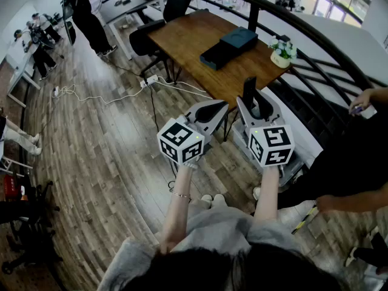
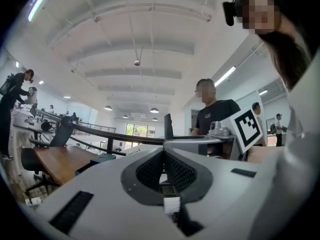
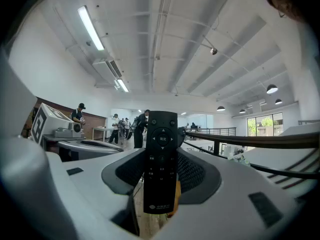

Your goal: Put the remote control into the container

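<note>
A black remote control point(image 3: 160, 159) stands upright between the jaws of my right gripper point(image 3: 161, 156), which is shut on it, buttons facing the camera. In the head view the remote point(image 1: 249, 91) sticks up from the right gripper point(image 1: 251, 105), held in the air short of the wooden table point(image 1: 182, 38). A dark teal container point(image 1: 230, 45) lies on that table, ahead of both grippers. My left gripper point(image 1: 213, 108) hangs beside the right one. Its jaws meet with nothing between them point(image 2: 163, 154). The container point(image 2: 100, 159) shows low at the left in the left gripper view.
A small potted plant point(image 1: 282, 52) stands at the table's right end beside a black curved railing point(image 1: 315, 47). A black office chair point(image 1: 145, 38) sits at the table's left, with cables point(image 1: 109, 93) on the wood floor. A person in black point(image 1: 357, 156) is close on my right.
</note>
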`<state>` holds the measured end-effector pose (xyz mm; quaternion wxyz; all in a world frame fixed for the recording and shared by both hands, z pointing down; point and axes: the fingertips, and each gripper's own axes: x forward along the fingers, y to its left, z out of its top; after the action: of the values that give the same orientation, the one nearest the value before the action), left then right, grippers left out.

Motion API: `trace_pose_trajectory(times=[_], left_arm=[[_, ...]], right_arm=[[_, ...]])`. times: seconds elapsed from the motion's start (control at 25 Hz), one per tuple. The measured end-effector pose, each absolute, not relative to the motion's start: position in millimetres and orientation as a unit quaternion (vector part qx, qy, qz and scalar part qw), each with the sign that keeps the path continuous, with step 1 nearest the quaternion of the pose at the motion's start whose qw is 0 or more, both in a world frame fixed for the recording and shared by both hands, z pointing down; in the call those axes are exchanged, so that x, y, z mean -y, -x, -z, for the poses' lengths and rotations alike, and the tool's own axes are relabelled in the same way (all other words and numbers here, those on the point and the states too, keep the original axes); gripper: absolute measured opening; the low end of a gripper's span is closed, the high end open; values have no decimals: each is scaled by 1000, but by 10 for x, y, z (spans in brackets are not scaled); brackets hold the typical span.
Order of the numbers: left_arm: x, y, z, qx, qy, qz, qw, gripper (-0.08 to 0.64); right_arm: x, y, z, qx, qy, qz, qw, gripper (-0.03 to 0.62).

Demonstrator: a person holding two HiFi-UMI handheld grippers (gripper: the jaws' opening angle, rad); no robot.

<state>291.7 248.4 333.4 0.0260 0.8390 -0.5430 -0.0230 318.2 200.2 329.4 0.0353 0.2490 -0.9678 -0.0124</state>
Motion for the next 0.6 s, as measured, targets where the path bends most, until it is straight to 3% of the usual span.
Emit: trace_pose_trajectory(times=[0.6], left_arm=[[-2335, -3046, -3549, 545, -837, 11, 47, 3]], right_arm=[[-1824, -3289, -3471, 969, -245, -3, 42, 204]])
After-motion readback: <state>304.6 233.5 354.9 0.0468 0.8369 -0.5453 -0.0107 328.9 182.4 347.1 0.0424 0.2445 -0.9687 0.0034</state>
